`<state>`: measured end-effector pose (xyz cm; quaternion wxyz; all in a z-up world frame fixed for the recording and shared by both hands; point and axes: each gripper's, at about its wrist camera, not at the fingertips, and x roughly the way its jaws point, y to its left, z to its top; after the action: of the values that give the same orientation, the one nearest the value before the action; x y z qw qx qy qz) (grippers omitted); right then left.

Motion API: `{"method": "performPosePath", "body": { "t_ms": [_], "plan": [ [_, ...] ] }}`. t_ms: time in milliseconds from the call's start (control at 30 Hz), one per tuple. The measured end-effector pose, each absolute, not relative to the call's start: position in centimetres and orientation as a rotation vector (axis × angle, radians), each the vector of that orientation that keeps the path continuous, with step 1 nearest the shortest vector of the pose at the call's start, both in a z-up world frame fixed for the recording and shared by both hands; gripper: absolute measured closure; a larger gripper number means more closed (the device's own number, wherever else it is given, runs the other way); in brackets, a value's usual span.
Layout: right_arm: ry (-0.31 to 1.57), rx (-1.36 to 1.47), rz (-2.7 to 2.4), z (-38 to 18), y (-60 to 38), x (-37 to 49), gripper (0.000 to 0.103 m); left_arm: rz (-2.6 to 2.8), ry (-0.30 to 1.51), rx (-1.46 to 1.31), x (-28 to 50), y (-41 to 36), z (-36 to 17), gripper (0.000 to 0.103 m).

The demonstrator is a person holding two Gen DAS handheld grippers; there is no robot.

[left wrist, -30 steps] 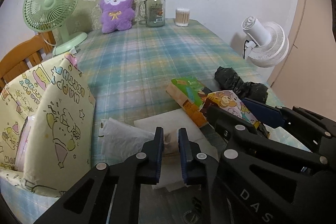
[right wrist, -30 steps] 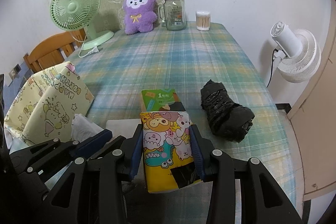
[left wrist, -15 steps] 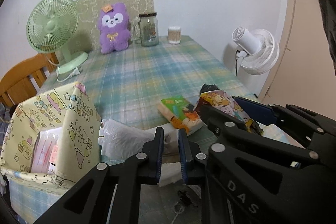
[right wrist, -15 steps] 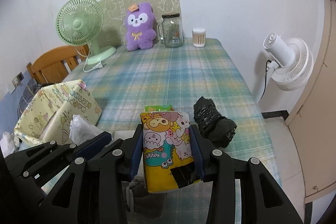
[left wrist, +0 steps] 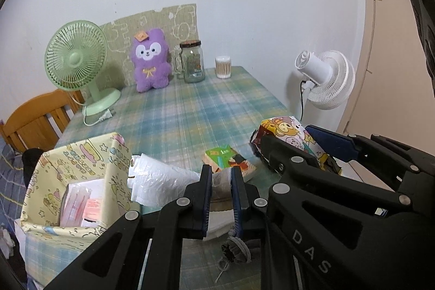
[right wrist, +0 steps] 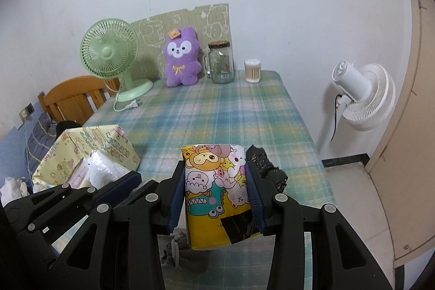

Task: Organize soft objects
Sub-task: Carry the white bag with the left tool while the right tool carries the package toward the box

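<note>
Both grippers now higher above surface point(right wrist: 206, 113). Right gripper point(right wrist: 216, 189) clamps cartoon tissue pack point(right wrist: 214, 181); left gripper point(left wrist: 220, 181) pinches grey pouch point(left wrist: 221, 182). Yellow storage box point(left wrist: 81, 162) lies near-left, left gripper nearer.

Left gripper point(left wrist: 220, 181) pinched narrow on grey cloth point(left wrist: 221, 182); right gripper point(right wrist: 216, 188) clamped wide on cartoon pack point(right wrist: 214, 181), raised.
</note>
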<state>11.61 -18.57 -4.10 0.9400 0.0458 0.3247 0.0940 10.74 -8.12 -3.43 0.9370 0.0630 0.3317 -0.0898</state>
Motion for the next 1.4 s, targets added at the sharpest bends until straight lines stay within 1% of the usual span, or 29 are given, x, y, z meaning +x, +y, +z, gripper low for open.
{"method": "performPosePath", "body": {
  "t_ms": [567,1400],
  "plan": [
    [0.599,0.080,0.196,-1.0,-17.0,10.0,0.058,-0.172,0.609,0.133,9.1,-6.7,-0.8,0.091],
    [0.539,0.011,0.268,1.5,-9.3,11.5,0.058,-0.089,0.553,0.109,9.9,0.6,1.4,0.091]
  ]
}}
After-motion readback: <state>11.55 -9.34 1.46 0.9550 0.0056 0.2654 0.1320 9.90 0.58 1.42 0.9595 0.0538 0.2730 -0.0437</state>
